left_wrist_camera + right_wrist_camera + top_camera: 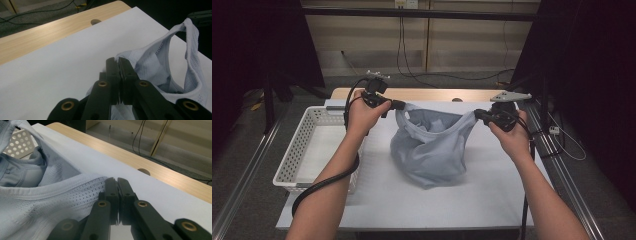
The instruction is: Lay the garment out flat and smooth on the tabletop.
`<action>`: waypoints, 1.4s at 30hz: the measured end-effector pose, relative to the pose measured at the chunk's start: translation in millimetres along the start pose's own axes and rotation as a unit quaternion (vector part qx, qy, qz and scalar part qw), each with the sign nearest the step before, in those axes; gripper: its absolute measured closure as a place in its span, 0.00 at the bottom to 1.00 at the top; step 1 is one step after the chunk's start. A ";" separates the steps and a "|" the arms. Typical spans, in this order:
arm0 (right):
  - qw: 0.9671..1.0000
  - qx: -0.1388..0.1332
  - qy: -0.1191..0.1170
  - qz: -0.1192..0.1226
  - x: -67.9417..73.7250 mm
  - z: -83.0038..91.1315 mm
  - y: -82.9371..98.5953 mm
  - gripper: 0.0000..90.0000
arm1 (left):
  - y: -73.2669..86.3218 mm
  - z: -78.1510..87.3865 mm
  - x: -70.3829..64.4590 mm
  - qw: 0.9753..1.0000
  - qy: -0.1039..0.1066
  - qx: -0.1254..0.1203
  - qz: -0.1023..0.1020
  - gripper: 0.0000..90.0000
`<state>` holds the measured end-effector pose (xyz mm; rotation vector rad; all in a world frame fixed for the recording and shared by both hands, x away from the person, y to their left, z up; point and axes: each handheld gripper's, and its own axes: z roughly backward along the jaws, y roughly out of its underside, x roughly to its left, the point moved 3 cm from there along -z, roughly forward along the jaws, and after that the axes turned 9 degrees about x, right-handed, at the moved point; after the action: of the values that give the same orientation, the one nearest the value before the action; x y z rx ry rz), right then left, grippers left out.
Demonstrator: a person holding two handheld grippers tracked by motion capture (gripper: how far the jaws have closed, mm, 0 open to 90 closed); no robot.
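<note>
At the left edge of the high view, a white basket (297,150) sits on the white surface (422,200). Right of it, the left tool (398,105) is clenched on the pale blue shirt (429,150), which hangs bunched at centre frame, its lower part resting on the surface. Further right, the right tool (477,115) grips the shirt's other edge.

White basket (307,145) blocks the left; table (492,195) right of garment (429,150) lies open.

Basket (307,145) left of garment (429,150)
</note>
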<state>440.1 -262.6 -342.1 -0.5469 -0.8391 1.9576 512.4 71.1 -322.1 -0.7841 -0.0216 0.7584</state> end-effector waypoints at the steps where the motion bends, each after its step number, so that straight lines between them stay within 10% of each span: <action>1: 1.000 0.000 0.002 0.001 -0.8 -0.3 -0.7 0.98 | -1.7 -0.1 0.1 1.000 0.000 -0.003 0.001 0.97; 8: 0.999 0.025 -0.013 0.022 -5.3 -9.5 -14.2 0.99 | -20.5 -6.0 13.4 1.000 -0.004 0.009 0.004 0.97; 14: 0.993 -0.040 0.107 -0.030 -31.0 -17.2 -60.8 0.96 | -50.8 -20.0 21.5 0.999 -0.031 -0.032 0.021 0.88; 16: 0.984 -0.052 0.160 -0.052 -34.6 -23.2 -68.2 0.52 | -53.0 -30.8 20.6 0.999 -0.028 -0.026 0.026 0.62; 18: 0.991 -0.023 0.118 -0.059 -28.2 -32.1 -67.0 0.49 | -48.2 -40.5 16.6 0.999 -0.020 -0.017 0.028 0.36; 28: 0.999 0.009 0.012 -0.046 3.3 -38.4 -3.5 0.35 | -7.5 -61.7 -0.8 1.000 -0.002 0.021 0.010 0.21; 42: 0.998 0.022 -0.015 -0.049 20.0 -31.1 63.9 0.27 | 39.9 -79.1 -17.9 0.999 -0.005 0.031 0.000 0.15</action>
<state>414.4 -257.4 -411.1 -0.4426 -0.8234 1.8938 497.5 28.4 -400.4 -0.7205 -0.0067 0.7601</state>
